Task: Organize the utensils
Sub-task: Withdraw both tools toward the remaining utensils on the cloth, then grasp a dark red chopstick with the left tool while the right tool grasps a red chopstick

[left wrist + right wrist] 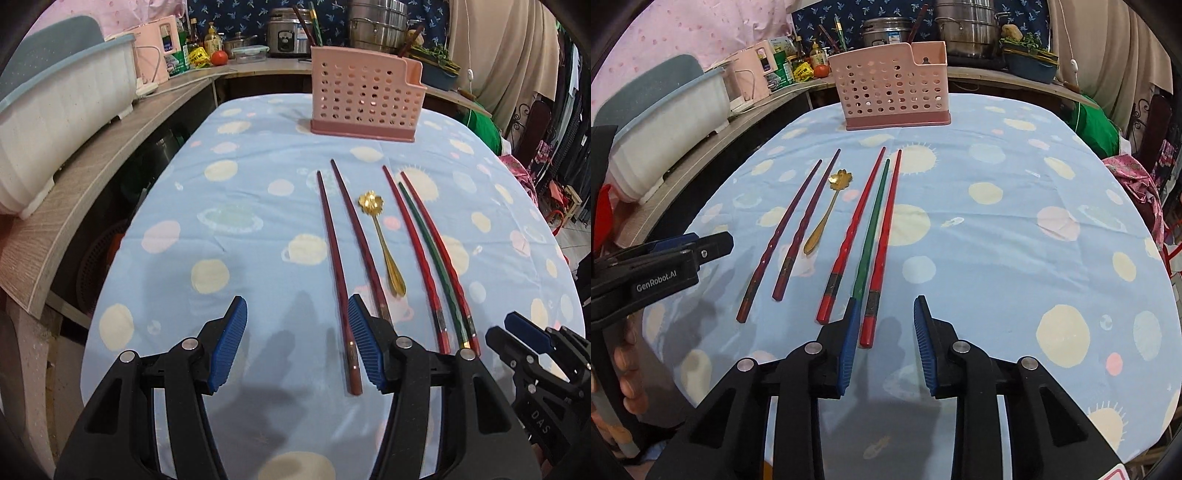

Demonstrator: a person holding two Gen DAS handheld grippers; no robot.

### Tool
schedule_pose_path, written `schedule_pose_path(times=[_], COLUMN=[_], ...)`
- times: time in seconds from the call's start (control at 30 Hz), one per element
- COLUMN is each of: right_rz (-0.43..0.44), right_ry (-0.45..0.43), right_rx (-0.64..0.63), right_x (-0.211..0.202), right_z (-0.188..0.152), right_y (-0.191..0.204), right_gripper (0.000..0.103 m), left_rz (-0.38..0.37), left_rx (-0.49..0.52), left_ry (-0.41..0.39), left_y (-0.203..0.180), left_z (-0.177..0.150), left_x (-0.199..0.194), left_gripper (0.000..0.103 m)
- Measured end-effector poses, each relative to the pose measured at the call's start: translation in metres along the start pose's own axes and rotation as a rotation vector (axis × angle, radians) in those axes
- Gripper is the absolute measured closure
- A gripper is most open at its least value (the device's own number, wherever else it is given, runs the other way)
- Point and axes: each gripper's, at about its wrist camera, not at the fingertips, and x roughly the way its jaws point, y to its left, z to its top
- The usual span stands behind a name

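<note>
On the blue spotted tablecloth (pixel 240 192) lie two dark maroon chopsticks (pixel 334 266) (pixel 792 225), a gold spoon (pixel 384 243) (pixel 822 225), two red chopsticks (pixel 412 251) (pixel 855 225) and one green chopstick (pixel 430 258) (pixel 873 229) between the red ones. A pink perforated holder (pixel 364 99) (pixel 892 92) stands upright at the far end. My left gripper (pixel 297 314) is open, and the near end of one maroon chopstick shows just inside its right finger. My right gripper (pixel 885 306) is open, with the rightmost red chopstick's near end showing between its fingers and no pad pressing on it.
A wooden counter (pixel 110 147) runs along the left with a white and blue tub (pixel 66 110), bottles and a tomato (pixel 219 57). Steel pots (pixel 376 22) stand behind the holder. A hand (pixel 628 369) shows at the lower left of the right wrist view.
</note>
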Motion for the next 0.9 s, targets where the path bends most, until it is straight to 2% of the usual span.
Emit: schedule_pose_path(times=[0.23, 0.9], right_rz=[0.003, 0.004], right_ry=[0.02, 0.033], right_rx=[0.008, -0.001], right_x=[0.008, 0.018], right_z=[-0.004, -0.006], right_y=[0.0, 0.005], right_gripper=[0.08, 0.087], left_rz=[-0.011, -0.023], left_rx=[0.013, 0.021], left_ry=[0.026, 0.067], left_y=[-0.007, -0.015], left_z=[-0.015, -0.028], left_x=[0.005, 0.016], left_gripper=[0.049, 0.049])
